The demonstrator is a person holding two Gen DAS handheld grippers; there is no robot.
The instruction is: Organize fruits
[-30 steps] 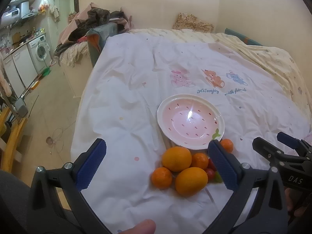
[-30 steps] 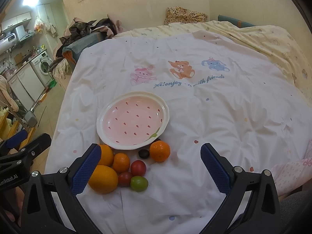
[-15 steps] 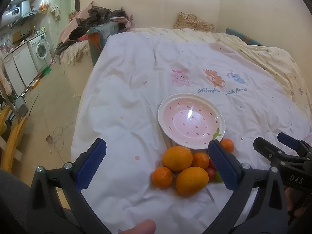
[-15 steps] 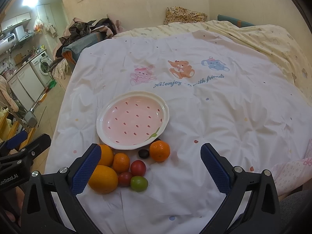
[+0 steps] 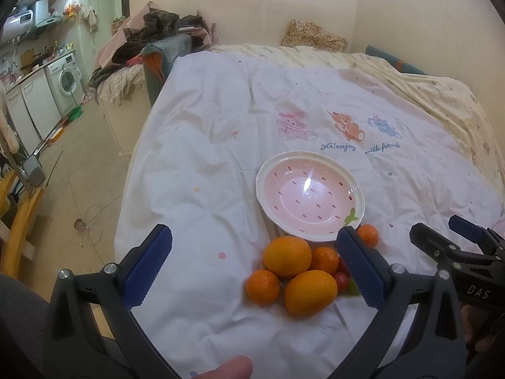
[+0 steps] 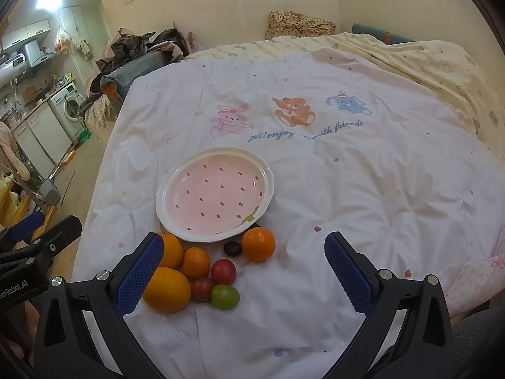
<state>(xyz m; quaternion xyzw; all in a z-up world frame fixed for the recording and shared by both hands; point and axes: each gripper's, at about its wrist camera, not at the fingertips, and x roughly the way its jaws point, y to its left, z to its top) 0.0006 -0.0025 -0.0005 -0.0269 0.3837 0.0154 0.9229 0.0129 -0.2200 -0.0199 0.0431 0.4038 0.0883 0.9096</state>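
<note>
Both of my grippers hang with jaws wide apart above a bed where fruit sits just beside a pink plate.

My left gripper [image 5: 254,265] fills the bottom of its view, holding nothing; my right gripper [image 6: 243,268] does the same in its view. The plate [image 6: 167,189], pink with red specks and a white rim, lies on the white bedspread [image 6: 363,189] at frame centre, with nothing on it. Just below its near rim the fruit clusters: a large orange [image 5: 287,255], an oval orange [image 5: 311,292], three small mandarins including one [image 6: 258,243] off to the right, two red tomatoes [image 6: 223,271], a green tomato [image 6: 224,297] and a dark fruit [image 6: 232,248]. A washing machine [image 5: 68,77] stands at upper left.
</note>
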